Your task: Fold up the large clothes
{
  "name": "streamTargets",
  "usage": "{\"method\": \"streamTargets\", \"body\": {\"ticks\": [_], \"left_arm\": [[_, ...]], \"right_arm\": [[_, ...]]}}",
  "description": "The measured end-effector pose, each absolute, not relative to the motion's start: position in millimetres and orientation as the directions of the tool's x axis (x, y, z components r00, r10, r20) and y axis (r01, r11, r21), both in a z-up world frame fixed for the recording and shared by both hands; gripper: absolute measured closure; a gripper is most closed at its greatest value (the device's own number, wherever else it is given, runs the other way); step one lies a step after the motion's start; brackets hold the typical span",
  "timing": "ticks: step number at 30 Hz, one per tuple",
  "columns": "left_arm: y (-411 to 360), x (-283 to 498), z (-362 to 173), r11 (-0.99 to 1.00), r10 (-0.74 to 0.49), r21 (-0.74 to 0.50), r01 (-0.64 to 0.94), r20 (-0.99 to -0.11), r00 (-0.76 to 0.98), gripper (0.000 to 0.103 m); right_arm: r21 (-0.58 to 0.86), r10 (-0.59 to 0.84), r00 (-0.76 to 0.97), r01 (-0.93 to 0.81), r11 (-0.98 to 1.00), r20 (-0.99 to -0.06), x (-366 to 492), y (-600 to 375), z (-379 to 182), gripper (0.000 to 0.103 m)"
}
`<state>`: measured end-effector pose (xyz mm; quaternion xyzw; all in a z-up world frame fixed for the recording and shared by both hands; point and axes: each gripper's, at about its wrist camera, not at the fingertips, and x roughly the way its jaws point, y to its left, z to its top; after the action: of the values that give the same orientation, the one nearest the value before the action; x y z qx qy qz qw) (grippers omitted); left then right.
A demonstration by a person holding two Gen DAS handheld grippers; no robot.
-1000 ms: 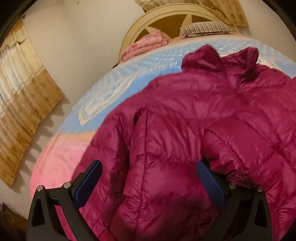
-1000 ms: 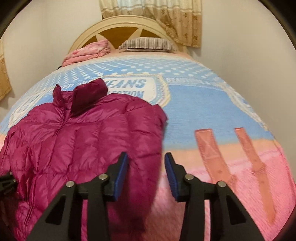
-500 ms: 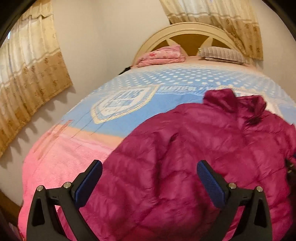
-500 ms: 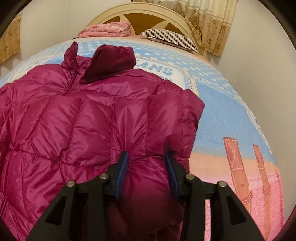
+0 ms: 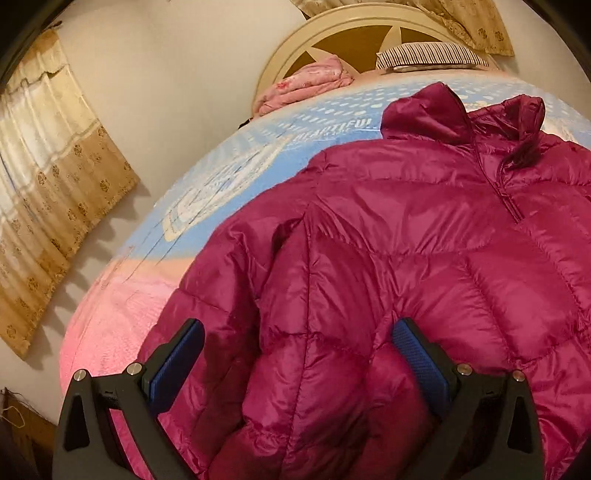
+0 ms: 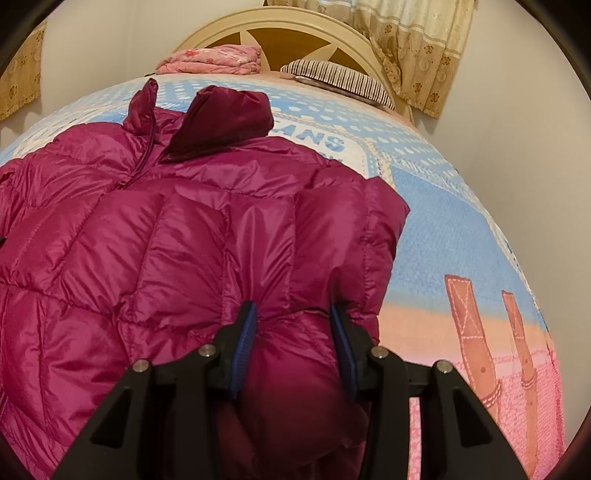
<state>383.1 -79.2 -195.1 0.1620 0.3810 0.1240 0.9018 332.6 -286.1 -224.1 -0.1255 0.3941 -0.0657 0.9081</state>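
Note:
A magenta puffer jacket [image 5: 424, 229] lies front up on the bed [image 5: 122, 317], its collar [image 5: 424, 110] toward the headboard. My left gripper [image 5: 298, 325] stands wide open over the jacket's left sleeve, which bulges between the blue pads [image 5: 417, 362]. In the right wrist view the jacket [image 6: 147, 240] fills the left half. My right gripper [image 6: 293, 308] is shut on a thick bunch of the jacket's right side near its edge, and creases fan out from the pads [image 6: 245, 332].
A folded pink blanket [image 5: 306, 83] and a striped pillow [image 5: 428, 55] lie at the cream headboard [image 5: 354, 33]. Tan curtains [image 5: 48, 177] hang on the left wall, and more curtains [image 6: 417, 48] on the right. The blue and pink bedcover [image 6: 443, 229] lies bare right of the jacket.
My right gripper came from the jacket's edge over the bare bedcover onto the jacket's right side and now has its fabric between the pads. My left gripper drew back, then returned over the left sleeve.

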Motion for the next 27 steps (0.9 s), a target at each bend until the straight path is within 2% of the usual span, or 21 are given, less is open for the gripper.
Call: {"method": "streamTargets", "body": {"ticks": [4, 7, 10, 15, 18, 19, 23, 27], "left_arm": [[-72, 383, -199, 0.933, 0.318, 0.345, -0.100, -0.664, 0.677, 0.001], [-66, 386, -201, 0.949, 0.289, 0.297, -0.106, -0.686, 0.668, 0.001], [-70, 384, -201, 0.944, 0.304, 0.308, -0.117, -0.675, 0.672, 0.001], [-70, 384, -202, 0.945, 0.304, 0.305, -0.121, -0.675, 0.673, 0.001], [-68, 385, -204, 0.947, 0.300, 0.297, -0.123, -0.680, 0.669, 0.001], [-69, 385, -204, 0.947, 0.300, 0.297, -0.123, -0.681, 0.668, 0.001], [-66, 386, -204, 0.950, 0.294, 0.288, -0.123, -0.685, 0.666, 0.001], [-64, 386, -204, 0.953, 0.285, 0.277, -0.121, -0.691, 0.665, 0.001]], "right_arm": [[-0.143, -0.116, 0.681, 0.018, 0.990, -0.723, 328, -306, -208, 0.058], [-0.067, -0.087, 0.743, 0.057, 0.996, -0.664, 315, -322, -178, 0.058], [-0.004, -0.066, 0.765, 0.082, 0.997, -0.641, 323, -332, -160, 0.058], [-0.023, -0.056, 0.716, 0.055, 0.998, -0.696, 366, -323, -181, 0.065], [-0.072, -0.084, 0.641, 0.045, 0.996, -0.763, 381, -321, -219, 0.066], [-0.085, -0.092, 0.656, 0.043, 0.995, -0.749, 380, -320, -220, 0.066], [-0.140, -0.130, 0.634, 0.034, 0.990, -0.762, 378, -315, -210, 0.068], [-0.081, -0.087, 0.686, 0.042, 0.996, -0.722, 338, -314, -160, 0.057]]}}
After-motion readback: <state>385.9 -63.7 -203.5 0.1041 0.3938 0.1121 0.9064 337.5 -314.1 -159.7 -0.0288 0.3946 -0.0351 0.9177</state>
